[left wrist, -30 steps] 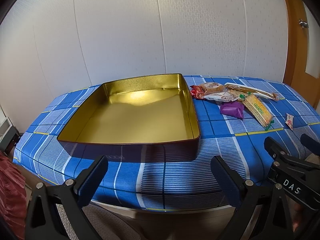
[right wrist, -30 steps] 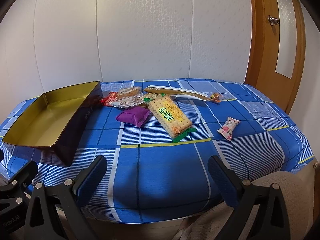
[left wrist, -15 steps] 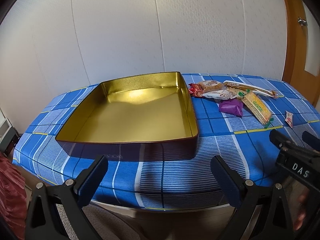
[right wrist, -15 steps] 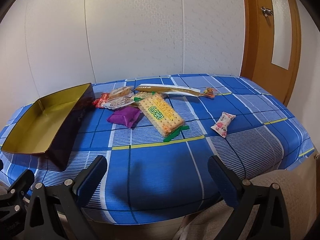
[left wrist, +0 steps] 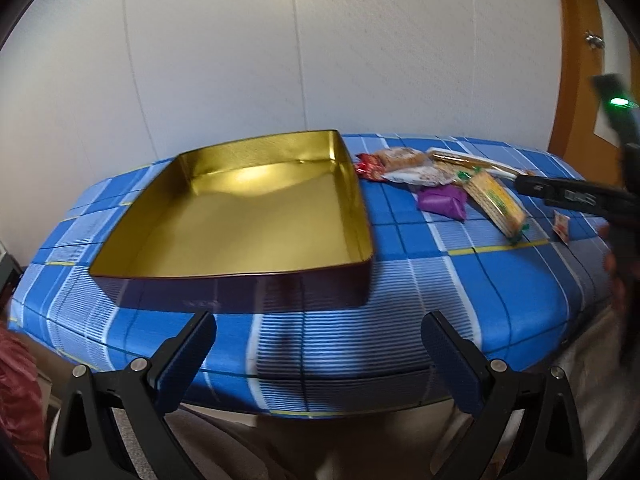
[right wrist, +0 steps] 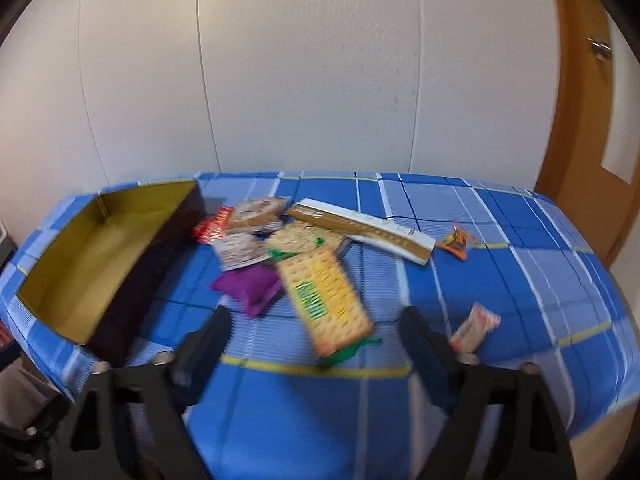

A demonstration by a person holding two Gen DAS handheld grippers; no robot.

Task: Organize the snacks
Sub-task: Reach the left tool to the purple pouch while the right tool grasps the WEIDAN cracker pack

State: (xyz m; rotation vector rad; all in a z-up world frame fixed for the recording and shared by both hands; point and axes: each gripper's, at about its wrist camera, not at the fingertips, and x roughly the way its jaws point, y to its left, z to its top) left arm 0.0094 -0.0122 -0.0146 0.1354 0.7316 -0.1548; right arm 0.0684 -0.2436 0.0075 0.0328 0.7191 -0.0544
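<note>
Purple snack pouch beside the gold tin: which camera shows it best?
Right wrist view: the purple snack pouch lies close, ahead of the open right gripper, though blurred. Left wrist view shows it sharper but smaller, off right.

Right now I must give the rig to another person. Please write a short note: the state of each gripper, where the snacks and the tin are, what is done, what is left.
Left gripper: open, empty, at the near table edge in front of the gold tin.
Right gripper: open, jaws have just been closing, nothing between them, aimed at the cracker pack.
Snacks: all on the blue cloth right of the tin: purple pouch, long gold box, pink candy, others piled.
Done: nothing in the tin.
Left: move every snack into it.
</note>
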